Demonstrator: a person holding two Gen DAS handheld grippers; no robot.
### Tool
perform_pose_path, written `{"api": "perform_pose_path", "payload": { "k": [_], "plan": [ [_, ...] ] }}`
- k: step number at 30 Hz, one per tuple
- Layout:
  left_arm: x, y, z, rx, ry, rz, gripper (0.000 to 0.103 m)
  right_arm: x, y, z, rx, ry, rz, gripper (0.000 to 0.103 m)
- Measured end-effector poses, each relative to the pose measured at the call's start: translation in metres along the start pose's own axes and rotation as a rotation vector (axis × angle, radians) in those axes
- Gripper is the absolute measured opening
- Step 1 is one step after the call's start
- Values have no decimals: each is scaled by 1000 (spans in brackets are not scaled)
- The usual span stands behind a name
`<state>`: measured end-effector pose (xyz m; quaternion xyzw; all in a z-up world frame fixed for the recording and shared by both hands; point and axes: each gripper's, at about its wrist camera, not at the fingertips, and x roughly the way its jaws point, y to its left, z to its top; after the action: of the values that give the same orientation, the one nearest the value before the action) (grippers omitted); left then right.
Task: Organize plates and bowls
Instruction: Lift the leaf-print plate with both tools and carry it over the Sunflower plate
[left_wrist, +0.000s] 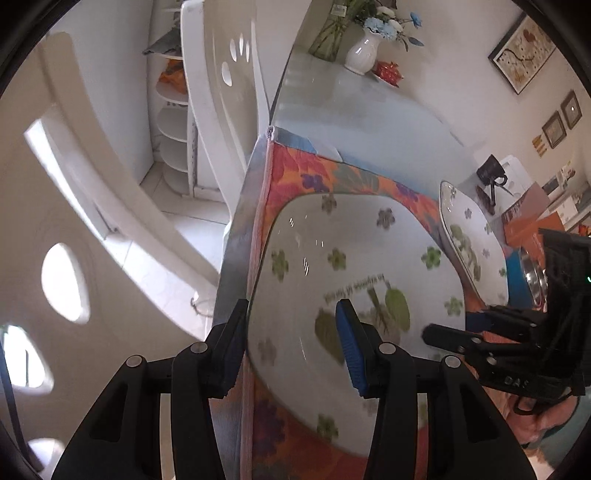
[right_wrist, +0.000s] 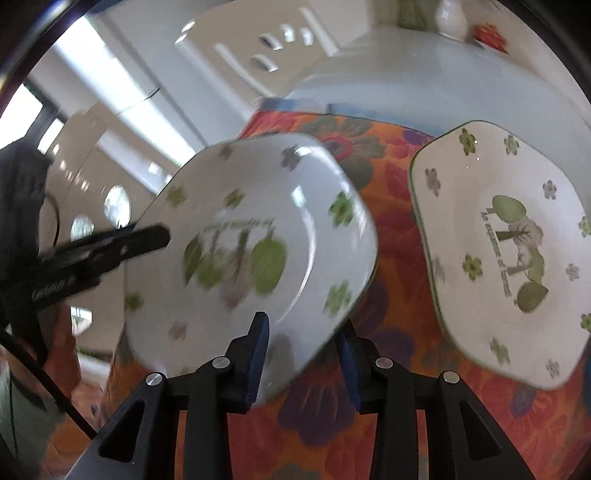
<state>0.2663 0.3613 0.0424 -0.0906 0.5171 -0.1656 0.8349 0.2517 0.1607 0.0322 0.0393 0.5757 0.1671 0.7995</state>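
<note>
- A square white plate (right_wrist: 251, 254) printed with green flowers and leaves is held tilted above the floral tablecloth (right_wrist: 388, 266), its picture blurred in both views.
- The right hand-held gripper (right_wrist: 301, 354) has its blue-padded fingers spread either side of the plate's near corner; the left finger lies over the top face and the right one under the rim, and whether they press it cannot be told.
- The left hand-held gripper (left_wrist: 291, 347) straddles the opposite edge of the same plate (left_wrist: 354, 295), fingers parted, the right pad over the plate's face and the left one outside its rim.
- From the right wrist, the left hand-held gripper (right_wrist: 162, 234) reaches in at the plate's far-left edge.
- A second matching plate (right_wrist: 509, 251) lies flat on the cloth, ahead and to the right of the right hand-held gripper, apart from the held plate.
- Far ahead, on the bench (left_wrist: 369, 110), stands a white vase of flowers (left_wrist: 364, 51).
- White plastic chairs (left_wrist: 221, 85) stand left of the left hand-held gripper.
</note>
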Motion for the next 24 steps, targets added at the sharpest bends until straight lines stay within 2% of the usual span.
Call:
{"api": "perform_pose_path", "payload": {
  "k": [3, 6, 8, 17, 24],
  "plan": [
    [8, -1, 7, 6, 12, 15, 43, 9, -5, 13, 76, -20, 18, 37],
    [0, -9, 6, 37, -3, 34, 44, 6, 5, 16, 28, -29, -32, 37],
    [-6, -11, 3, 47, -17, 43, 44, 1, 11, 12, 5, -41, -28, 37],
    [-53, -32, -18, 79, -68, 48, 44, -40, 31, -9, -35, -87, -40, 37],
    [-105, -63, -40, 110, -146, 13, 44, -92, 45, -48, -16, -147, -49, 37]
  ]
}}
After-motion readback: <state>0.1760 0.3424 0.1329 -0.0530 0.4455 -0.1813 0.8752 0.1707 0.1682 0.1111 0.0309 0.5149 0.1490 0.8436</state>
